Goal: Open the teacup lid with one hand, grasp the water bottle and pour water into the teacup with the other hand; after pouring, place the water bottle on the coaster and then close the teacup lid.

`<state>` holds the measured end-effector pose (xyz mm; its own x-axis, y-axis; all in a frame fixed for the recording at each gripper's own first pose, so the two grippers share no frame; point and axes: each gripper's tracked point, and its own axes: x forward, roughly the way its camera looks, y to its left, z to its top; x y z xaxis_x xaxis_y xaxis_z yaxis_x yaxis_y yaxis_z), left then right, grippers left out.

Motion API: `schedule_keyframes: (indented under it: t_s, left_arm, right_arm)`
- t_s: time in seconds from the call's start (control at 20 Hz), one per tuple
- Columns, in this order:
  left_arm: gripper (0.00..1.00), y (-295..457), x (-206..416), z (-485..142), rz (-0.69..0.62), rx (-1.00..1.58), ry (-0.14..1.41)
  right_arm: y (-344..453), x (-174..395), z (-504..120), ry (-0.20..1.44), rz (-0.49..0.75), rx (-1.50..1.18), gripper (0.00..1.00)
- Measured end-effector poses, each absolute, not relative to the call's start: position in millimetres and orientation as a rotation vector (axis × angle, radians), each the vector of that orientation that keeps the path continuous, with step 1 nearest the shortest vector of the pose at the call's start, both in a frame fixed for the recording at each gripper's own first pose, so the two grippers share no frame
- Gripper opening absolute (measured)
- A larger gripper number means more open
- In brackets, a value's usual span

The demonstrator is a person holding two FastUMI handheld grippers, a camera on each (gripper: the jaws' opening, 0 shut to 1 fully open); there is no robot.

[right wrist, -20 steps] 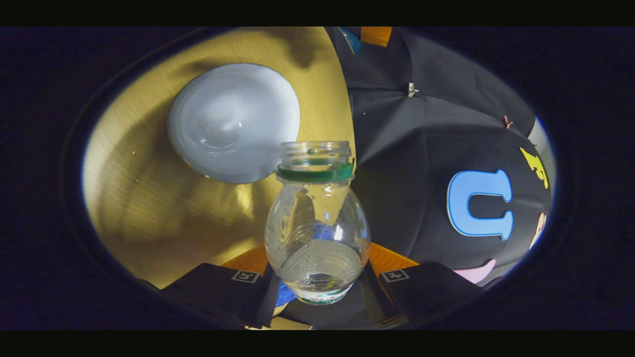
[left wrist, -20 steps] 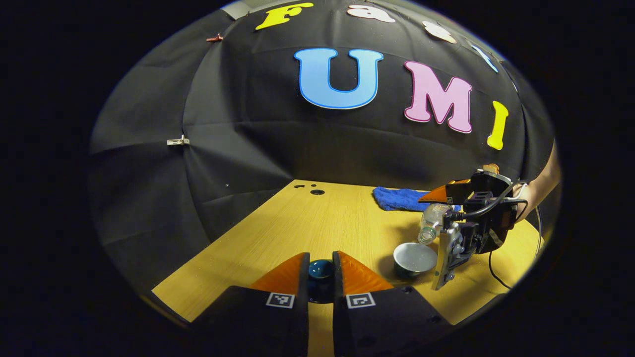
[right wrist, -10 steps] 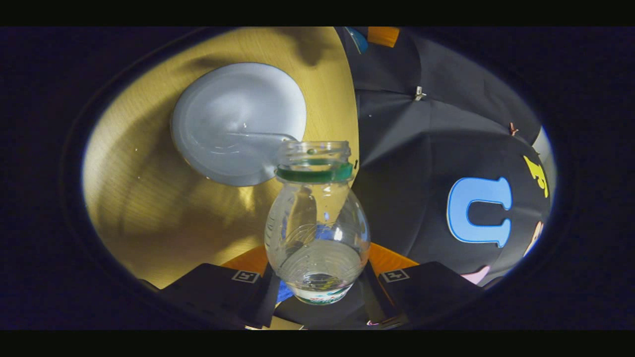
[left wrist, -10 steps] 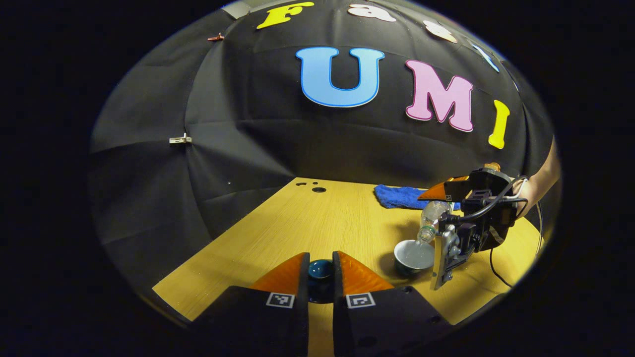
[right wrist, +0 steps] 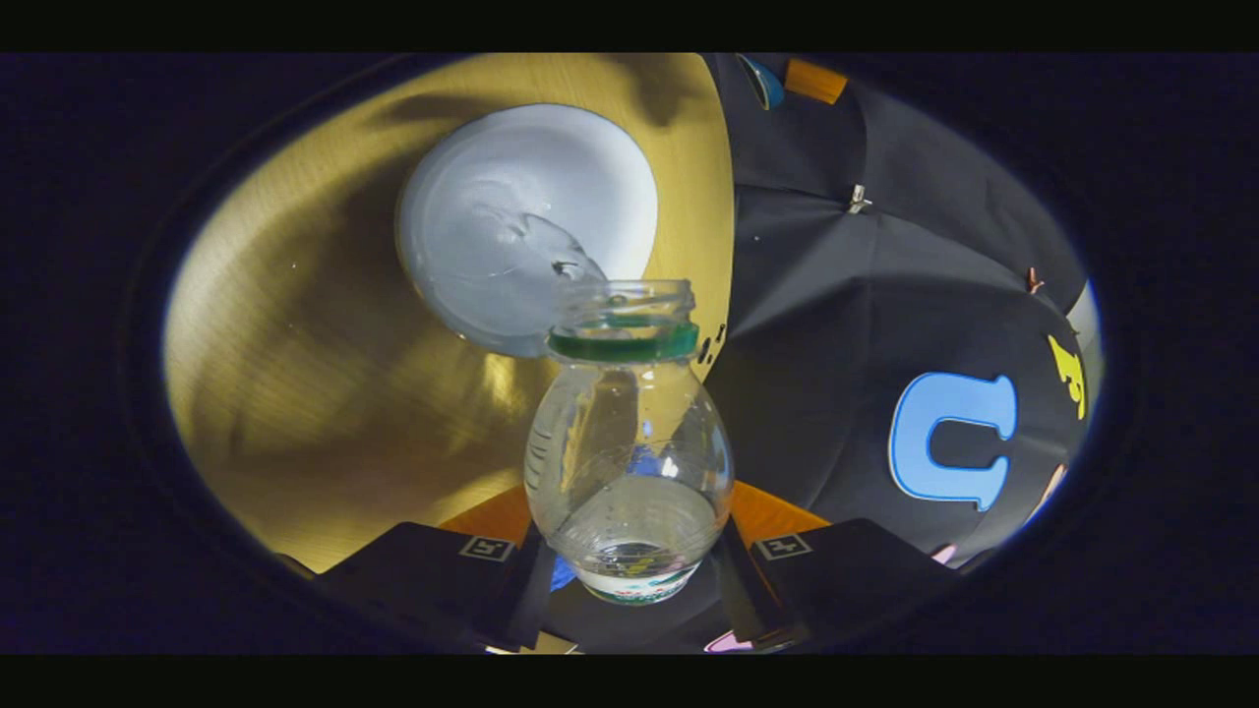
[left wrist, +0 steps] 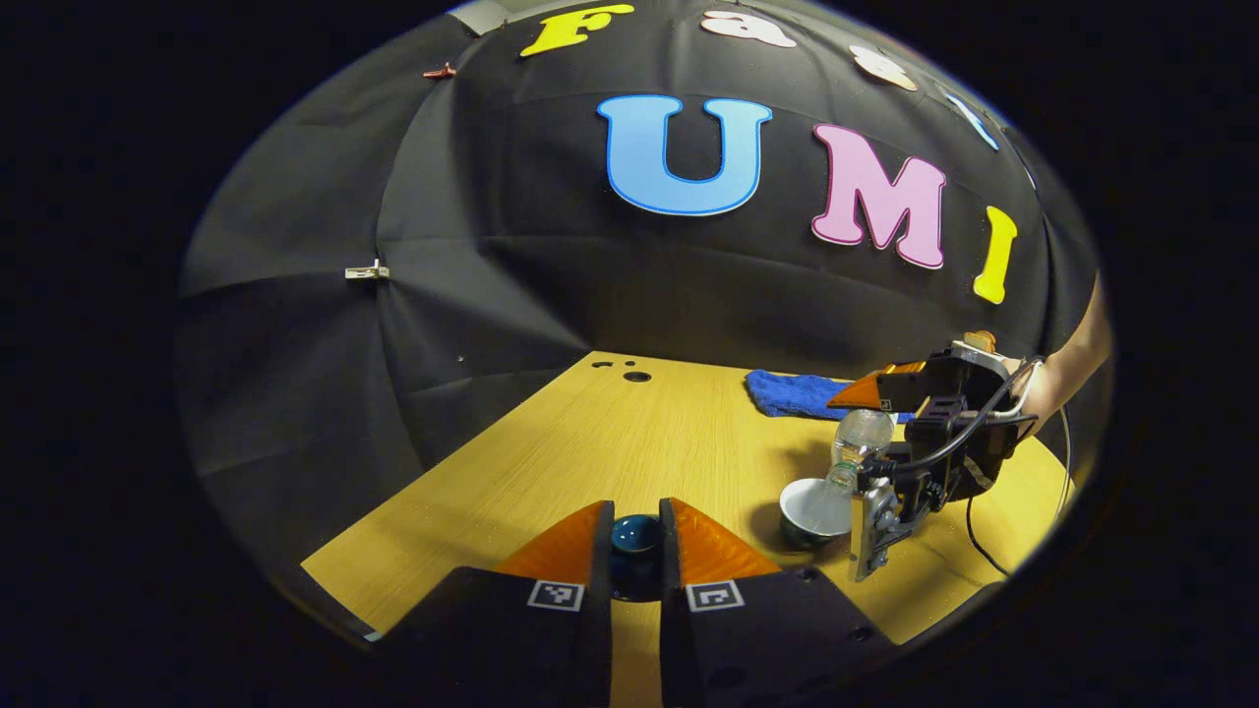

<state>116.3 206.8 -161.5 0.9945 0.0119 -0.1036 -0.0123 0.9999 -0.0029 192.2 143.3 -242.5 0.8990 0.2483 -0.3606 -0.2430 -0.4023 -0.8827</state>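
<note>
Your left hand-held gripper [left wrist: 635, 536] pinches the dark glossy lid [left wrist: 635, 534] off; your right hand-held gripper [right wrist: 629, 551] clamps the clear plastic bottle [right wrist: 629, 462], pouring into the white-lined teacup [right wrist: 511, 221]. Coaster placement and closing remain.

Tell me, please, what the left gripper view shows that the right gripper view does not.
Left gripper view: the dark lid pinched in the left hand-held gripper, a blue cloth, a forearm. Right gripper view: water left in the tilted water bottle, ripples inside the teacup. Both: the bottle's mouth over the teacup, and the wooden table.
</note>
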Motion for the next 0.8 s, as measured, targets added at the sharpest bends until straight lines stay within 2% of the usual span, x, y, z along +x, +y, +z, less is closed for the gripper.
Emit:
schedule_keyframes:
  t_s: [0.25,0.3,0.35,0.4,0.45,0.5,0.8]
  left_arm:
    - [0.23,209,113,-162,0.013,0.007,0.108]
    - [0.24,209,112,-162,0.013,0.007,0.108]
    - [0.24,208,112,-163,0.012,0.007,0.107]
    - [0.23,206,112,-164,0.008,0.008,0.108]
    - [0.2,204,112,-164,0.005,0.014,0.109]
    - [0.24,202,112,-166,0.0,0.021,0.111]
    - [0.24,192,110,-164,-0.018,0.032,0.108]
  right_arm:
    - [145,193,-240,-0.018,0.534,-1.933,0.73]
    - [146,193,-239,-0.024,0.536,-1.946,0.77]
    - [146,194,-237,-0.028,0.54,-1.959,0.77]
    - [145,195,-236,-0.031,0.54,-1.968,0.72]
    - [145,195,-235,-0.036,0.541,-1.972,0.73]
    - [147,196,-233,-0.042,0.539,-1.979,0.73]
    - [153,200,-222,-0.085,0.545,-2.027,0.73]
